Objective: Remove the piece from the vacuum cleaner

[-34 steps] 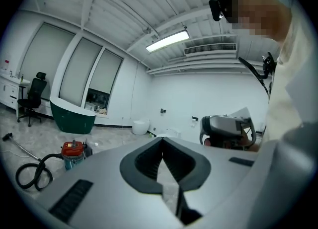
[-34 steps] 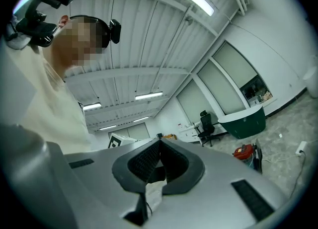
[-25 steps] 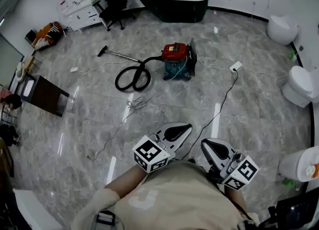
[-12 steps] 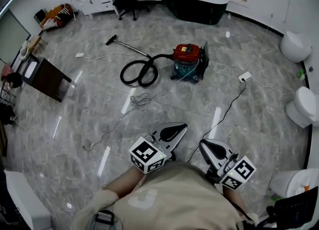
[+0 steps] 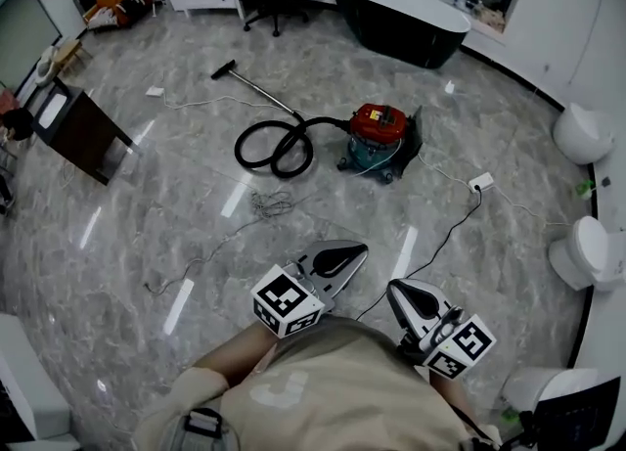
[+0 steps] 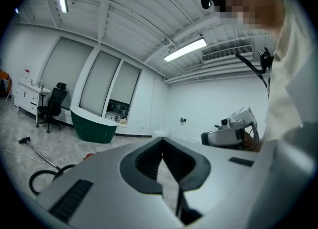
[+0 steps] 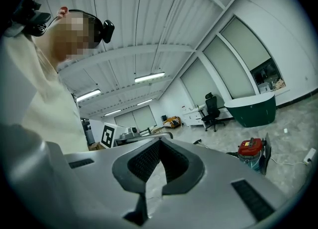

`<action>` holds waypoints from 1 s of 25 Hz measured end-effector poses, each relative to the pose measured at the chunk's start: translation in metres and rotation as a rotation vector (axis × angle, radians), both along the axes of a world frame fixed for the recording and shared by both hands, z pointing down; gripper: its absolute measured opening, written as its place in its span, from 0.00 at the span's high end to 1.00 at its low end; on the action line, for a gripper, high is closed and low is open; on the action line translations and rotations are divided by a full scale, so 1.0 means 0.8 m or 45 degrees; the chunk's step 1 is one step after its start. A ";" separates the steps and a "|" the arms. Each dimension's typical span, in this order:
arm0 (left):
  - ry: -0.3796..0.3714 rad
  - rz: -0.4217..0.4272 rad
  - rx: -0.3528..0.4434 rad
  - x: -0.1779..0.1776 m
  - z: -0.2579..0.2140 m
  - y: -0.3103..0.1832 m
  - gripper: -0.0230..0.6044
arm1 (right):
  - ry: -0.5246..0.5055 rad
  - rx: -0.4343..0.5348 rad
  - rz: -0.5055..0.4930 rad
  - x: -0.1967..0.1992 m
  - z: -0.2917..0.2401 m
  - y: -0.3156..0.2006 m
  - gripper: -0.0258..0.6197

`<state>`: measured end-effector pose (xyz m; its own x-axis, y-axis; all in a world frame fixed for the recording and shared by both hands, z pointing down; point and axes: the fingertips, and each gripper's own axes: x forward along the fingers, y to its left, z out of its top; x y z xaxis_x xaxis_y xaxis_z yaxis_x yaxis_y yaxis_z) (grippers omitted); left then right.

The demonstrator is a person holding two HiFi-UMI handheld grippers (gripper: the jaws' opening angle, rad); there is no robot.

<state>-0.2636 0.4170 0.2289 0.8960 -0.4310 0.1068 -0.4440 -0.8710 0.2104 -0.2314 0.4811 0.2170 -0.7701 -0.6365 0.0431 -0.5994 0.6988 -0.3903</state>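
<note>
Claws closed, empty: left claw (image 5: 360, 248), right claw (image 5: 393, 288); vacuum cleaner (image 5: 380, 131) well ahead, cable (image 5: 440, 236) between.

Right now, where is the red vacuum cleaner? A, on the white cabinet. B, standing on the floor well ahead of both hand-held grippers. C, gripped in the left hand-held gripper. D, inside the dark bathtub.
B: the vacuum cleaner stands on the floor, far beyond the left hand-held gripper and the right hand-held gripper, whose jaws are both shut on nothing.
</note>
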 end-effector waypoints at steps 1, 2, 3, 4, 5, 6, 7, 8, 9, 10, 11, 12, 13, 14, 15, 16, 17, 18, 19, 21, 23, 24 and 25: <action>0.001 -0.006 0.001 -0.009 0.000 -0.011 0.96 | 0.003 0.004 -0.011 -0.009 -0.001 -0.011 0.96; 0.002 -0.014 0.002 -0.018 0.000 -0.021 0.96 | 0.007 0.009 -0.023 -0.018 -0.002 -0.022 0.96; 0.001 -0.019 0.002 -0.025 0.001 -0.030 0.96 | 0.010 0.014 -0.031 -0.026 -0.003 -0.031 0.96; -0.002 -0.022 0.004 -0.032 0.001 -0.038 0.96 | 0.012 0.020 -0.037 -0.033 -0.004 -0.039 0.96; -0.005 -0.025 0.007 -0.039 0.000 -0.045 0.96 | 0.014 0.025 -0.042 -0.039 -0.005 -0.045 0.96; -0.008 -0.030 0.011 -0.045 -0.002 -0.052 0.96 | 0.015 0.030 -0.050 -0.045 -0.007 -0.052 0.96; -0.008 -0.037 0.017 -0.050 -0.004 -0.058 0.96 | 0.016 0.035 -0.058 -0.050 -0.008 -0.058 0.96; -0.007 -0.044 0.022 -0.054 -0.005 -0.064 0.96 | 0.016 0.038 -0.064 -0.053 -0.009 -0.064 0.96; -0.004 -0.049 0.026 -0.056 -0.005 -0.069 0.96 | 0.017 0.041 -0.066 -0.054 -0.009 -0.070 0.96; -0.001 -0.052 0.028 -0.058 -0.005 -0.073 0.96 | 0.016 0.041 -0.066 -0.054 -0.009 -0.076 0.96; 0.002 -0.055 0.027 -0.059 -0.004 -0.075 0.96 | 0.013 0.039 -0.066 -0.055 -0.009 -0.081 0.96; 0.003 -0.058 0.024 -0.061 -0.004 -0.077 0.96 | 0.010 0.036 -0.070 -0.056 -0.009 -0.085 0.96; 0.003 -0.063 0.020 -0.063 -0.004 -0.078 0.96 | 0.008 0.032 -0.077 -0.058 -0.009 -0.088 0.96; 0.002 -0.068 0.016 -0.064 -0.004 -0.080 0.96 | 0.008 0.031 -0.088 -0.060 -0.010 -0.090 0.96; 0.000 -0.075 0.012 -0.064 -0.004 -0.081 0.96 | 0.010 0.032 -0.099 -0.061 -0.010 -0.092 0.96; -0.002 -0.083 0.008 -0.063 -0.003 -0.082 0.96 | 0.012 0.035 -0.111 -0.060 -0.011 -0.094 0.96; -0.006 -0.093 0.006 -0.061 -0.002 -0.084 0.96 | 0.013 0.039 -0.122 -0.057 -0.011 -0.096 0.96; -0.010 -0.103 0.006 -0.057 -0.001 -0.085 0.96 | 0.011 0.042 -0.132 -0.053 -0.010 -0.097 0.96; -0.014 -0.113 0.006 -0.052 0.000 -0.086 0.96 | 0.008 0.044 -0.139 -0.047 -0.009 -0.099 0.96; -0.021 -0.132 0.009 -0.040 0.001 -0.089 0.96 | -0.002 0.050 -0.147 -0.032 -0.007 -0.102 0.96; -0.028 -0.149 0.010 -0.021 0.003 -0.091 0.96 | -0.019 0.060 -0.147 -0.010 -0.006 -0.108 0.96; -0.030 -0.154 0.008 -0.009 0.004 -0.092 0.96 | -0.029 0.066 -0.146 0.004 -0.007 -0.112 0.96; -0.032 -0.156 0.008 0.005 0.004 -0.093 0.96 | -0.040 0.075 -0.146 0.019 -0.009 -0.115 0.96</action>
<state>-0.2594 0.3430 0.2318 0.8336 -0.5379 0.1257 -0.5524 -0.8110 0.1929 -0.2165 0.3889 0.2094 -0.8383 -0.5450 -0.0170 -0.5025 0.7842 -0.3641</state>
